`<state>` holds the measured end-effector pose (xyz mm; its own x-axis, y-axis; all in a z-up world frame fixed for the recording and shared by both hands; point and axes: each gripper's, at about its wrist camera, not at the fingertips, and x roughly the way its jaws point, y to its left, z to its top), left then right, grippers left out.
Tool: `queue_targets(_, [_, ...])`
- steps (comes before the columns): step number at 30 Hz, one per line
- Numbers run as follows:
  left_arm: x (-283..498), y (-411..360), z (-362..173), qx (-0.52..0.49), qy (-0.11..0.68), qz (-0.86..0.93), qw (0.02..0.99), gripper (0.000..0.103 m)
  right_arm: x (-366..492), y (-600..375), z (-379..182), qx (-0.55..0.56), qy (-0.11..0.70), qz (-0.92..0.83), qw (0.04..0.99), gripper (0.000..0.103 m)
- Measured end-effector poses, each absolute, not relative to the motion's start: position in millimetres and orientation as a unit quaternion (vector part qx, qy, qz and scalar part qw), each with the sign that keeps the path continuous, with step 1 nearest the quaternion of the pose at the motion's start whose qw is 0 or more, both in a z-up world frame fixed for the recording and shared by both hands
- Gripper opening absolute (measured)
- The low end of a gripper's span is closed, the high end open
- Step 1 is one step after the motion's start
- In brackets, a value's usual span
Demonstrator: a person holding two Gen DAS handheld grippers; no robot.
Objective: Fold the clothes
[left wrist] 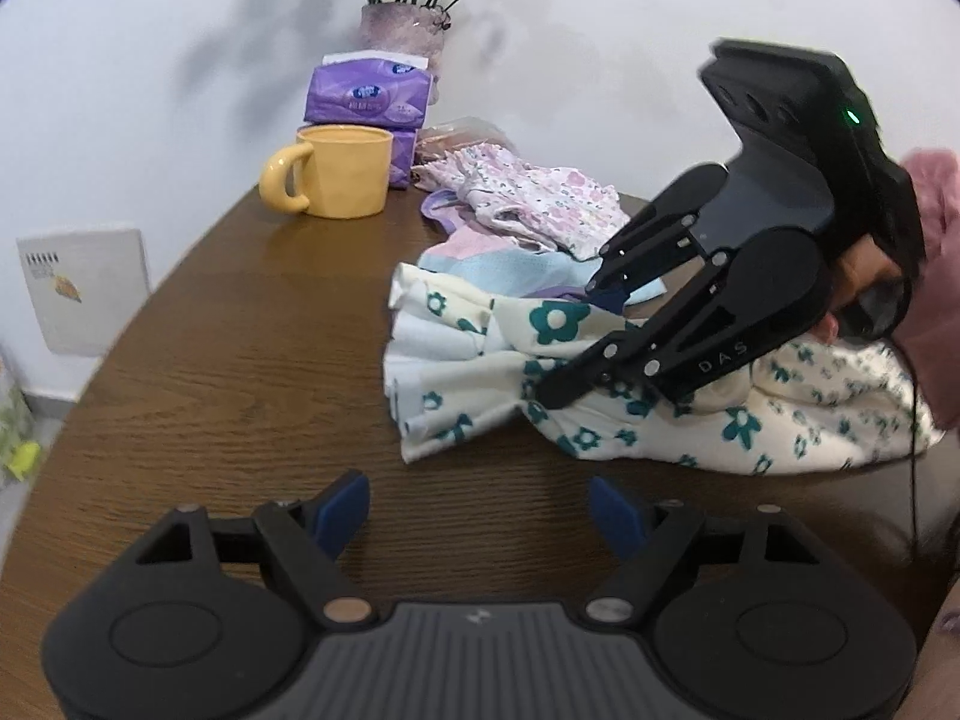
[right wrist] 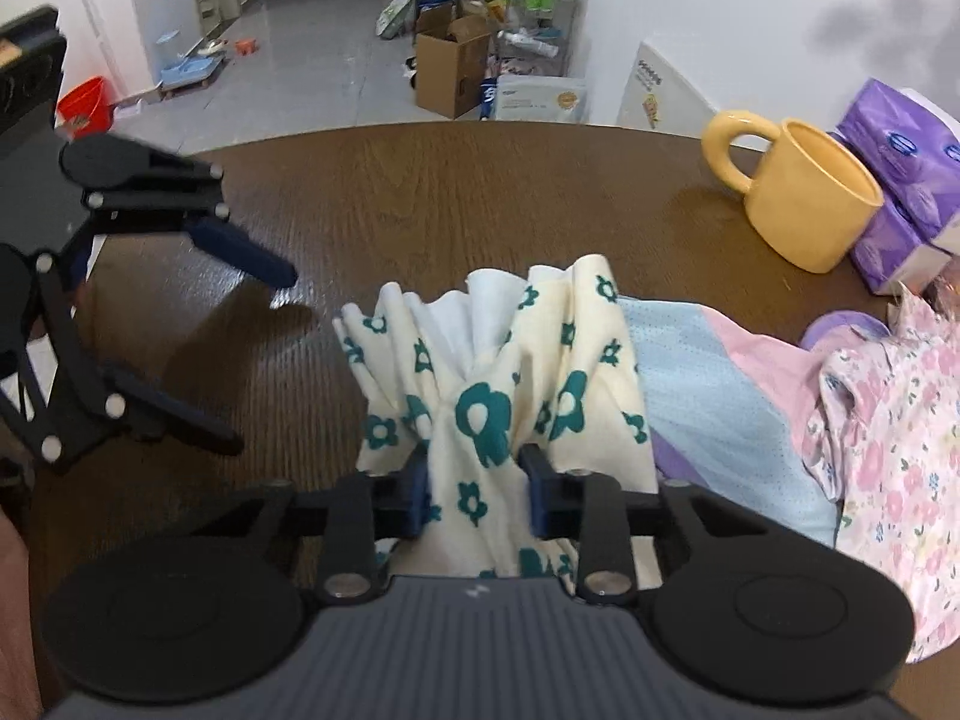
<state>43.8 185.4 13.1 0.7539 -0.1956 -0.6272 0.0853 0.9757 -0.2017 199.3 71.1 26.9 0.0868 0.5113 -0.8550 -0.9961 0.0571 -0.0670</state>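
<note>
A cream garment with teal flowers (left wrist: 480, 354) lies bunched on the brown wooden table (left wrist: 240, 330). My right gripper (right wrist: 480, 492) is shut on a gathered fold of this garment (right wrist: 486, 384); it also shows in the left wrist view (left wrist: 570, 354), coming in from the right. My left gripper (left wrist: 480, 510) is open and empty, hovering over bare table in front of the garment; it shows at the left of the right wrist view (right wrist: 264, 354). A blue, pink and purple garment (right wrist: 720, 384) and a pink floral one (right wrist: 894, 432) lie beside and behind the cream one.
A yellow mug (left wrist: 336, 171) stands at the back of the table beside purple tissue packs (left wrist: 369, 96) and a vase of flowers (left wrist: 405, 30) against the white wall. Beyond the table's far edge in the right wrist view are a cardboard box (right wrist: 450, 72) and floor clutter.
</note>
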Motion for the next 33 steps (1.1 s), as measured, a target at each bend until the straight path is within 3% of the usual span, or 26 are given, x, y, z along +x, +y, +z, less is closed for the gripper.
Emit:
queue_targets(14, [88.7,210.6,-0.8,-0.380,0.291,-0.092,0.873,0.086,199.1,23.0,44.4,-0.251,0.299,0.604,0.695,0.020])
queue_targets(22, [106.0,205.3,-3.3,-0.408,0.284,-0.054,0.866,0.084,185.1,18.0,41.3,-0.252,0.286,0.613,0.692,0.020])
queue_targets(24, [108.7,201.5,-3.3,-0.406,0.278,-0.046,0.869,0.075,183.0,17.3,41.6,-0.254,0.285,0.613,0.692,0.020])
queue_targets(26, [110.9,197.8,-3.7,-0.407,0.273,-0.045,0.871,0.036,180.2,17.0,43.1,-0.259,0.284,0.610,0.693,0.021])
queue_targets(28, [110.5,195.2,-2.0,-0.399,0.262,-0.036,0.878,0.018,178.0,16.1,44.7,-0.263,0.286,0.605,0.695,0.029])
queue_targets(31, [109.1,189.6,2.3,-0.376,0.250,-0.026,0.892,0.012,177.0,8.4,50.0,-0.256,0.295,0.593,0.704,0.044])
queue_targets(33, [107.0,183.6,7.7,-0.347,0.245,-0.025,0.905,0.011,178.1,-8.7,58.1,-0.243,0.294,0.581,0.718,0.048])
